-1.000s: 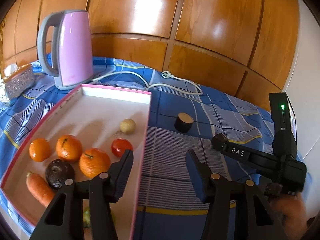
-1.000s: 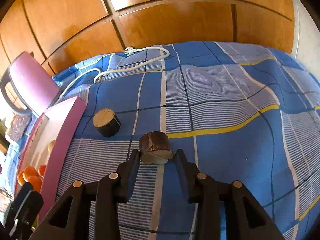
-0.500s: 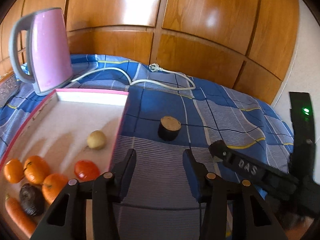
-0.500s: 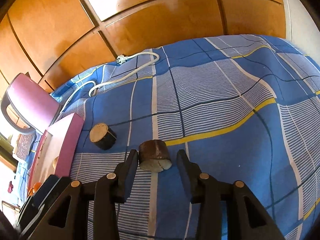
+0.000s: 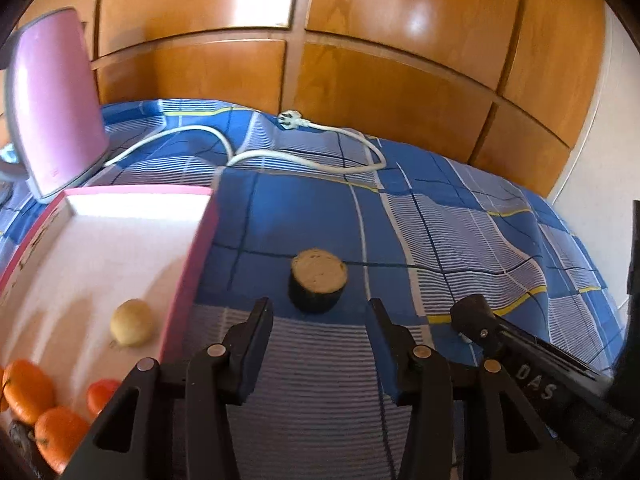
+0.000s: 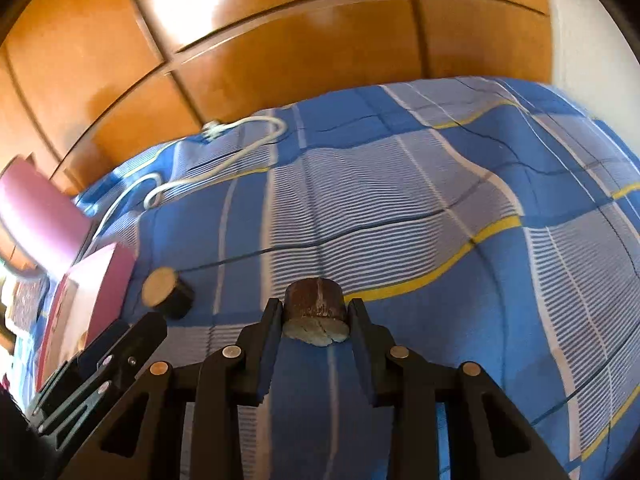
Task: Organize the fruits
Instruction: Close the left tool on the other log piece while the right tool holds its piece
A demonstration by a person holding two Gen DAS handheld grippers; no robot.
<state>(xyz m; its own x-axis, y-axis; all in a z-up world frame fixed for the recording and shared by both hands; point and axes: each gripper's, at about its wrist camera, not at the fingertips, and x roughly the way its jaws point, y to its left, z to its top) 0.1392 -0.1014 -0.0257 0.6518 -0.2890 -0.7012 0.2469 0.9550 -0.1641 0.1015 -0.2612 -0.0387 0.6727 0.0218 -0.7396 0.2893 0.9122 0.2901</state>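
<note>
Right gripper [image 6: 314, 330]: jaws have just been closing and now press both sides of a brown cut stump piece [image 6: 315, 314] lying on the blue plaid cloth [image 6: 400, 208]. Left gripper [image 5: 320, 344]: jaws parted, nothing between them, just short of a 2nd dark stump piece [image 5: 318, 280] on the cloth. Beside that piece, the pink-rimmed tray [image 5: 192, 264] holds a pale round fruit [image 5: 132, 322], oranges [image 5: 28, 388] and a tomato [image 5: 102, 396]. Behind the tray, a pink kettle [image 5: 52, 104] with white cord [image 5: 280, 158].

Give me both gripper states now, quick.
Left gripper: open, nothing between its jaws, short of the dark stub.
Right gripper: jaws just closed onto the brown stub, pads touching its sides.
</note>
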